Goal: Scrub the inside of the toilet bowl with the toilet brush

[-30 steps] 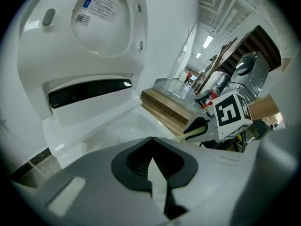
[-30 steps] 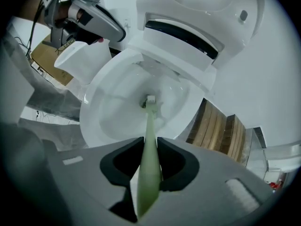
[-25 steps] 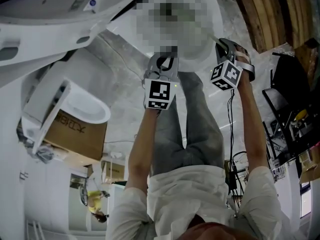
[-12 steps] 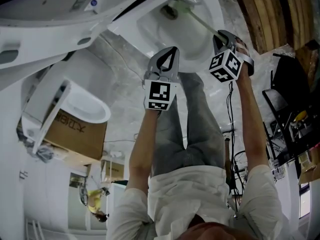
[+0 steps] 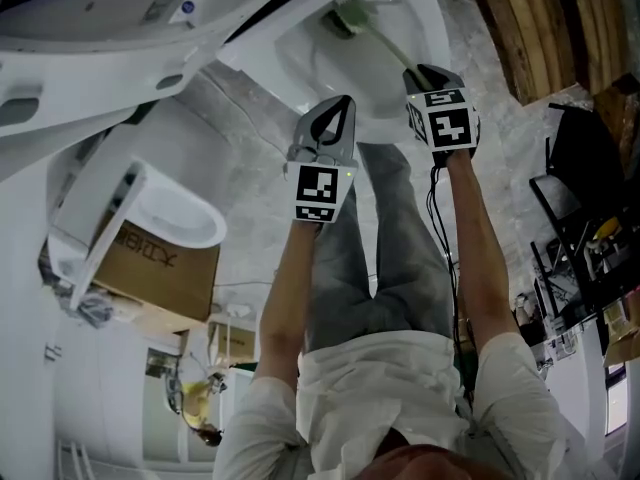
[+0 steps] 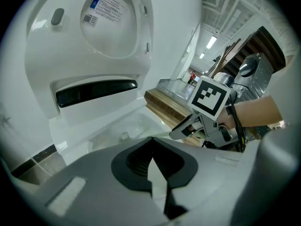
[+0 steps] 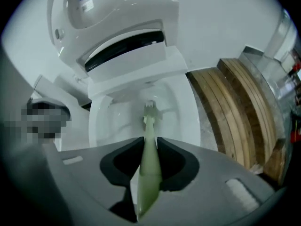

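Note:
The white toilet bowl (image 5: pixel 420 28) lies ahead with its lid (image 7: pixel 108 4) raised. My right gripper (image 5: pixel 420 71) hovers at the bowl's near rim, shut on the pale green toilet brush handle (image 7: pixel 149 173). The brush head (image 7: pixel 149 108) reaches down into the bowl (image 7: pixel 188 102) near its bottom, and it shows in the head view as the brush head (image 5: pixel 350 13). My left gripper (image 5: pixel 345 103) hangs just short of the bowl, left of the right one. In its own view the left gripper (image 6: pixel 151 147) is shut with nothing in it, and the right gripper (image 6: pixel 211 98) is at the right.
A second white fixture (image 5: pixel 150 208) rests on a cardboard box (image 5: pixel 150 263) at the left. Stacked wooden boards (image 5: pixel 520 18) lie right of the toilet. Black equipment and cables (image 5: pixel 585 238) crowd the far right. The person's legs (image 5: pixel 380 258) stand just before the bowl.
My right gripper has shifted left and turned, swinging the brush handle with it while the brush head stays deep in the bowl. The left gripper has stayed put.

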`<state>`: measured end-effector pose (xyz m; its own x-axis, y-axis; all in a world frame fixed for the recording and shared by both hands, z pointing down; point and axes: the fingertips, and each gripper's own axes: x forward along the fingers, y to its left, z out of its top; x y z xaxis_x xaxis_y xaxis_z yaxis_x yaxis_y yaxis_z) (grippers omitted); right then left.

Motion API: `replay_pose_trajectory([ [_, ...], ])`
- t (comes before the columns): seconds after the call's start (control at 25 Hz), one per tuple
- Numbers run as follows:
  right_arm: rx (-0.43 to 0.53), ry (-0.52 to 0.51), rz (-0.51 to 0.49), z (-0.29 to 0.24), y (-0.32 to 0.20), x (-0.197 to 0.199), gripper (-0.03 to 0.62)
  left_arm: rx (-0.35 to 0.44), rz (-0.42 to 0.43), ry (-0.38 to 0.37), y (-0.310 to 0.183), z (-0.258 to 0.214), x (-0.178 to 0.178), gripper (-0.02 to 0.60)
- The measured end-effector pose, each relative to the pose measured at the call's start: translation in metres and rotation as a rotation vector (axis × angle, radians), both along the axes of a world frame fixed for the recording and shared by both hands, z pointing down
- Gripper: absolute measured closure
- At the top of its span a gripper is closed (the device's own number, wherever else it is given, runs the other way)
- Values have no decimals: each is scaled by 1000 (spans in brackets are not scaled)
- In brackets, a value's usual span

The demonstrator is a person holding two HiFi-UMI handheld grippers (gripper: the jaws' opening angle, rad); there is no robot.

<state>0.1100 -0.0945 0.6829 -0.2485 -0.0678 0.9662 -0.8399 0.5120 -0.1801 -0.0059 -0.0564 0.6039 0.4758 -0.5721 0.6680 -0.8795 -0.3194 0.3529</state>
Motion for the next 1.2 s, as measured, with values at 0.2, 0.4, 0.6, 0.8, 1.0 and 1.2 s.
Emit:
replay_pose_trajectory([
  [0.2,-46,-84,211,3,11,-14,505,-3,-10,-7,3,0,-9,565],
  [0.4,-99,-191,410,6,22,-25,505,-9,-36,-14,5,1,-22,565],
  [0.6,-149,-296,519,3,28,-48,503,-13,-47,-24,8,3,-30,565],
  [0.8,-190,-357,557,0,38,-64,502,-20,-53,-23,12,4,-33,565],
  [1.0,-235,-382,538,0,56,-68,502,-21,-53,-25,16,5,-34,565],
  [1.2,-257,-362,453,1,77,-70,502,-25,-54,-31,19,8,-35,565],
])
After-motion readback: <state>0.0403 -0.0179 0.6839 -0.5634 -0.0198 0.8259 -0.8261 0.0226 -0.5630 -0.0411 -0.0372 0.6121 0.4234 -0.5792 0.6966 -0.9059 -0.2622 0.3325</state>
